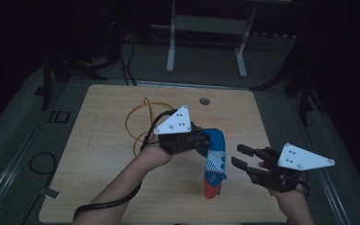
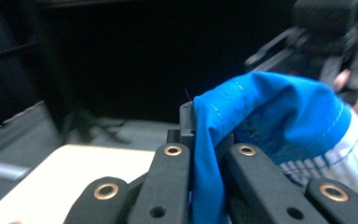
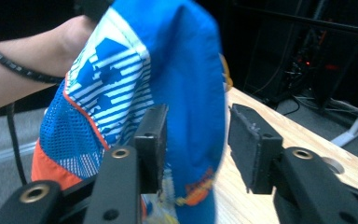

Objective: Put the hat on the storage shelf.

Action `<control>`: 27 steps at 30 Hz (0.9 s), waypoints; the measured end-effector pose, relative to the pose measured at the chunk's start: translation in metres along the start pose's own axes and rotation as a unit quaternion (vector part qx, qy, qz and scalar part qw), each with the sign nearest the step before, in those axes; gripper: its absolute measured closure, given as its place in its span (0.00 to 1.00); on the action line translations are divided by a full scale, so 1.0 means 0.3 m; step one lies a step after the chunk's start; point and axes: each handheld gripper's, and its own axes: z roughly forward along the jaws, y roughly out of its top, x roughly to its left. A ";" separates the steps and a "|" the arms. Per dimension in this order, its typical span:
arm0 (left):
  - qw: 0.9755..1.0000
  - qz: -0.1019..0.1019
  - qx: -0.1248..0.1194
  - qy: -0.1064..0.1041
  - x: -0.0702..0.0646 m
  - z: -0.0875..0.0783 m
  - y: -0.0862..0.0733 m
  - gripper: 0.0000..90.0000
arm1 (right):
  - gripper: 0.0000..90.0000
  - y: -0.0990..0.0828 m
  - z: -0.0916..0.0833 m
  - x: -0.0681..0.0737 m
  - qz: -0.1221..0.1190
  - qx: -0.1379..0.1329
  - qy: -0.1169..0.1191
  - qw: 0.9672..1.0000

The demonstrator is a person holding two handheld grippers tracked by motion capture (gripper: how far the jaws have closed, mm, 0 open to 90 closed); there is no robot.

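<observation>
Your one garment, a blue, white and orange mesh-panelled piece (image 1: 214, 161), hangs at the centre of the high view, its long axis running down to the wooden table (image 1: 108, 154). Your left gripper (image 1: 201, 139), jaws clamped on its top edge, is nearer. Your right gripper (image 1: 239, 156), lower right, stands open just beside the cloth, untouching.

Dim room, grey floor (image 1: 272, 70), white-legged stand (image 1: 206, 28) beyond wooden table (image 1: 112, 140)
</observation>
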 end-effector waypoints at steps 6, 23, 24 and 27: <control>0.999 -0.004 -0.018 -0.028 -0.009 0.007 0.008 0.99 | 0.58 -0.001 0.017 0.008 0.000 -0.001 0.005 1.000; 0.999 -0.001 -0.007 -0.054 -0.024 0.019 0.013 0.99 | 1.00 0.019 0.020 0.001 -0.018 0.000 0.005 1.000; 0.999 -0.001 -0.007 -0.053 -0.024 0.017 0.013 0.99 | 1.00 0.021 0.017 0.003 -0.017 -0.001 0.001 1.000; 0.999 -0.001 -0.007 -0.054 -0.023 0.015 0.014 0.99 | 1.00 0.024 0.009 0.002 -0.015 -0.006 -0.001 1.000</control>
